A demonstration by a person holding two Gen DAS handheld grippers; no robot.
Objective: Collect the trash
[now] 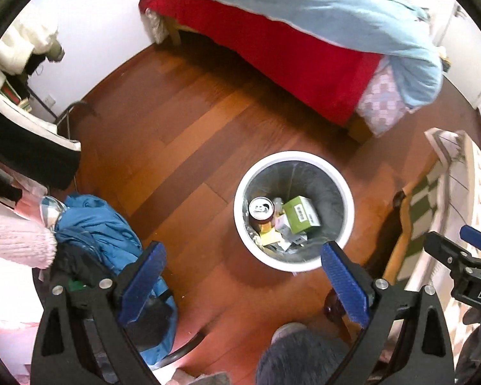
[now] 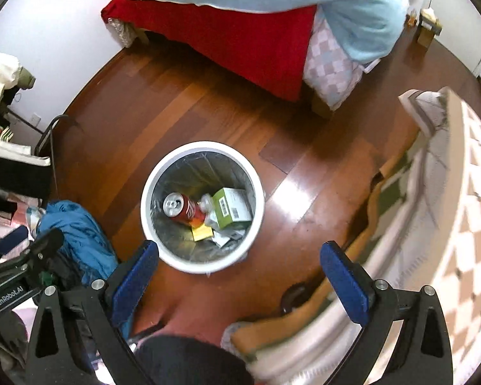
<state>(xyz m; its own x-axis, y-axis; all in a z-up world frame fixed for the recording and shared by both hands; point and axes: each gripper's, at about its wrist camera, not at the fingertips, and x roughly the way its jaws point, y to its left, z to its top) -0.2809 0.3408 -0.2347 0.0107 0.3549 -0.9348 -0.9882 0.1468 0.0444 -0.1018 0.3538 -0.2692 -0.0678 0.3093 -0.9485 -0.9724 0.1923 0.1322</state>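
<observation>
Both the left gripper (image 1: 242, 280) and right gripper (image 2: 240, 277) are held wide apart, empty, above the bin (image 2: 150, 173); further trash is best sought on the floor (image 1: 176, 122).

Bedroom w/ reddish-brown wood plank floor (image 1: 182, 122). At far side, a bed (image 1: 272, 48) w/ red cover hanging down its side, a light blue blanket (image 1: 304, 3) heaped on top & a pink-and-blue checked sheet (image 1: 381, 99) at its right end. Near left, a crumpled blue garment (image 1: 102, 224) on the floor beside pink knit fabric (image 1: 16, 240); right edge, a checkered cloth (image 2: 465, 192) over pale furniture.
</observation>
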